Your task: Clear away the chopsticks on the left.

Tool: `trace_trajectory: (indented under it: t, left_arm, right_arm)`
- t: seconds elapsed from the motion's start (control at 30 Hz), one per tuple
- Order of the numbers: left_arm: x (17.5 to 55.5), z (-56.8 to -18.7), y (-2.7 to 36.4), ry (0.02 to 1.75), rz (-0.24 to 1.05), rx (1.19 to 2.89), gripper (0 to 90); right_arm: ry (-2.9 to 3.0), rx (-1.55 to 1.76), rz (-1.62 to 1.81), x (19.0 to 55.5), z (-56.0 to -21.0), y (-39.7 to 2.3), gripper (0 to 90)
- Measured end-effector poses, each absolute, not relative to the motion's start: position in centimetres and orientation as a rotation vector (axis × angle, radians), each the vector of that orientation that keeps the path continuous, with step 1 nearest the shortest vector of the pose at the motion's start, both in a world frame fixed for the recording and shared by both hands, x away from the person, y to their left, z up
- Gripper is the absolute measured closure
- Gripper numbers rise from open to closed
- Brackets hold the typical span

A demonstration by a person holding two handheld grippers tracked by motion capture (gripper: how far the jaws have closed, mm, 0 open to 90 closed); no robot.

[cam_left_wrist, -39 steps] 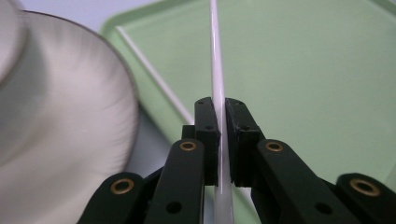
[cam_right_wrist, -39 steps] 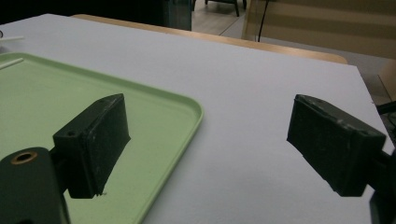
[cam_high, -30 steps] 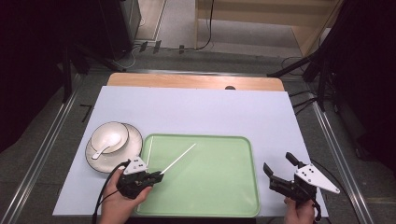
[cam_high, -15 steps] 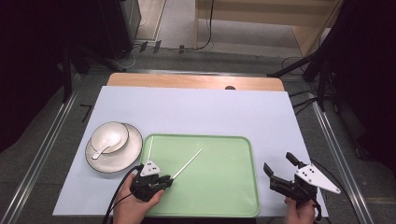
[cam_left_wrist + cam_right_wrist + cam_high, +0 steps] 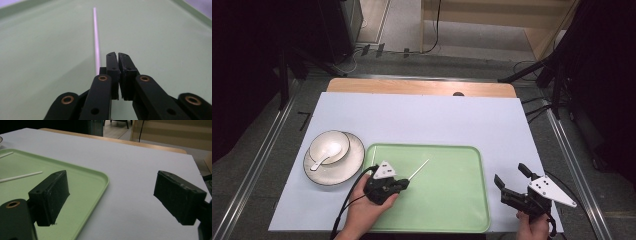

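High view: a white stick [image 5: 418, 170] is pinched by the closed left gripper [image 5: 404, 183] over the tray [image 5: 452, 210]. At four o'clock, the right gripper [image 5: 512, 182] is held agape. Setting down seems next.

Loads of bare table across the top half. Lower left's blocked by the white bowl on its plate [image 5: 333, 159]; a thin white stick [image 5: 418, 169] crosses the green plastic tray [image 5: 452, 200].
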State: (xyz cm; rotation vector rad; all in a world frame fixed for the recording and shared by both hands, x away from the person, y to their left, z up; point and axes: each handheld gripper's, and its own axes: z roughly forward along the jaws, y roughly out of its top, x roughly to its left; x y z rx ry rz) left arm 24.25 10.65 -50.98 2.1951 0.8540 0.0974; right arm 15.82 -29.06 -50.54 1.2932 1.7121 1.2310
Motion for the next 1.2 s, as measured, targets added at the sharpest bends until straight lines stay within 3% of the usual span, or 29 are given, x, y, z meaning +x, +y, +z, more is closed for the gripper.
trace_trajectory:
  t: [0.2,0.33,0.73,1.2]
  left_arm:
    - [26.0,-52.0,7.3,0.854,0.090,2.255,90.0]
    - [26.2,-52.3,7.2,0.892,0.127,2.237,90.0]
    - [27.1,-52.0,12.1,1.095,0.223,2.157,90.0]
    - [27.1,-52.0,15.3,1.180,0.270,2.107,90.0]
  right_arm:
    - [1.710,1.296,1.241,15.8,-50.6,-29.1,12.9]
    - [1.715,1.299,1.245,15.8,-50.7,-29.2,12.9]
    - [1.724,1.290,1.244,15.9,-50.6,-28.9,12.9]
    - [1.727,1.296,1.244,16.0,-50.7,-28.8,12.9]
